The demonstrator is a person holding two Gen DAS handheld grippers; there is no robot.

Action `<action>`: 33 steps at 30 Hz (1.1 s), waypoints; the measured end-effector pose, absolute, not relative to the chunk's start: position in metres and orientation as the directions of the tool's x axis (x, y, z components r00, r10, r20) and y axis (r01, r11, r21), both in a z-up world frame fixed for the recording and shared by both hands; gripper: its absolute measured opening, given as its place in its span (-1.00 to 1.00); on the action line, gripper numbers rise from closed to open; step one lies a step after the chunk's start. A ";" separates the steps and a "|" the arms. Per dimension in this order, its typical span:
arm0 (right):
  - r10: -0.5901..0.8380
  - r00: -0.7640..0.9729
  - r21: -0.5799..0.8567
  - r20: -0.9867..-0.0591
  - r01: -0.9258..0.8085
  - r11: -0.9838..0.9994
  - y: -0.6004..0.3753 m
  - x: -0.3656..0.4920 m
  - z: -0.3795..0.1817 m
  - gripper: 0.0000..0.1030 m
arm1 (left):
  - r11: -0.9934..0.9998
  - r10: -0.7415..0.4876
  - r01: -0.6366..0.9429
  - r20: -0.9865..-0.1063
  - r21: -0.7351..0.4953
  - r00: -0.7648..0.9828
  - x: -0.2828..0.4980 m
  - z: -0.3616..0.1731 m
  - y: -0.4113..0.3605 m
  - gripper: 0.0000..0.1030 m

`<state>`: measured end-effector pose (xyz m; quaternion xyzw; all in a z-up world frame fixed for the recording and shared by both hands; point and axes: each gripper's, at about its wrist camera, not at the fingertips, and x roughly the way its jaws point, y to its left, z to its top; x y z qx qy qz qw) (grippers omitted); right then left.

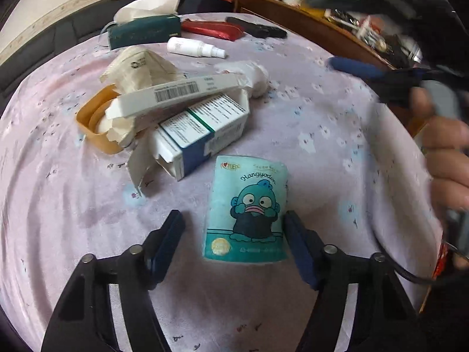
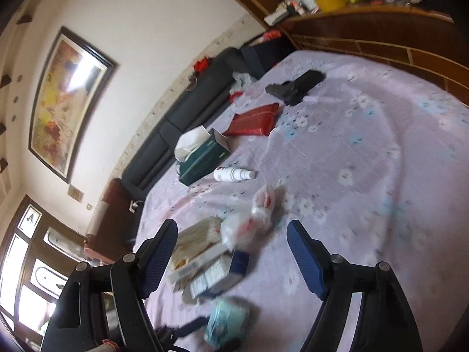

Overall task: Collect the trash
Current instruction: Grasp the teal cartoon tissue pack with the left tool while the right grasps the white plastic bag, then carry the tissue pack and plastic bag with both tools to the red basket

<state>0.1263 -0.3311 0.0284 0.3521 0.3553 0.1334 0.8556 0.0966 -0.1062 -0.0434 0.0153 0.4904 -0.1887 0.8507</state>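
The teal tissue packet (image 1: 245, 209) lies flat on the lilac flowered table (image 1: 337, 135), just in front of the heap of empty cartons (image 1: 187, 120); it is judged light, soft and crushable, with a slippery film wrap, best pinched across its long side edges near the lower half. It sits between the spread fingers of the left gripper (image 1: 234, 220), the right-hand finger (image 1: 296, 240) at or just beside its edge, the other clear, so nothing is pinched yet. The right gripper (image 2: 233, 226) is also spread and holds nothing.

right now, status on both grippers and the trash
Left gripper open, straddling teal tissue pack, no clamp. Right gripper open, empty, over trash pile. Nothing blocking the pack.
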 end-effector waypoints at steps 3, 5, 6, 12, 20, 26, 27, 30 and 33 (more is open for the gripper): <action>0.506 0.664 0.695 -0.550 0.028 0.718 -0.319 0.165 0.011 0.49 | 0.937 -0.298 0.307 -0.836 -0.165 0.461 0.096 -0.042 -0.100 -0.08; 0.510 0.639 0.678 -0.575 0.024 0.734 -0.311 0.183 0.001 0.48 | 0.939 -0.305 0.291 -0.835 -0.184 0.457 0.098 -0.042 -0.096 -0.15; 0.510 0.628 0.671 -0.588 0.025 0.741 -0.308 0.191 -0.006 0.47 | 0.939 -0.313 0.277 -0.835 -0.201 0.453 0.098 -0.042 -0.093 -0.18; 0.500 0.606 0.636 -0.619 0.013 0.772 -0.306 0.201 -0.035 0.24 | 0.935 -0.346 0.240 -0.824 -0.262 0.448 0.098 -0.040 -0.089 -0.26; 0.527 0.584 0.622 -0.618 -0.048 0.782 -0.292 0.207 -0.047 -0.25 | 0.935 -0.340 0.255 -0.831 -0.247 0.441 0.100 -0.042 -0.094 -0.19; 0.526 0.663 0.660 -0.533 -0.064 0.749 -0.308 0.190 -0.032 -0.47 | 0.938 -0.327 0.265 -0.825 -0.224 0.461 0.101 -0.044 -0.100 -0.08; 0.527 0.677 0.668 -0.513 -0.070 0.741 -0.311 0.189 -0.029 -0.47 | 0.940 -0.322 0.264 -0.823 -0.217 0.468 0.101 -0.044 -0.101 -0.08; 0.533 0.705 0.697 -0.469 -0.075 0.713 -0.319 0.185 -0.024 -0.47 | 0.944 -0.310 0.261 -0.820 -0.204 0.481 0.103 -0.045 -0.103 -0.08; 0.535 0.733 0.709 -0.421 -0.102 0.698 -0.324 0.178 -0.012 -0.47 | 0.947 -0.297 0.258 -0.819 -0.190 0.491 0.103 -0.045 -0.104 -0.18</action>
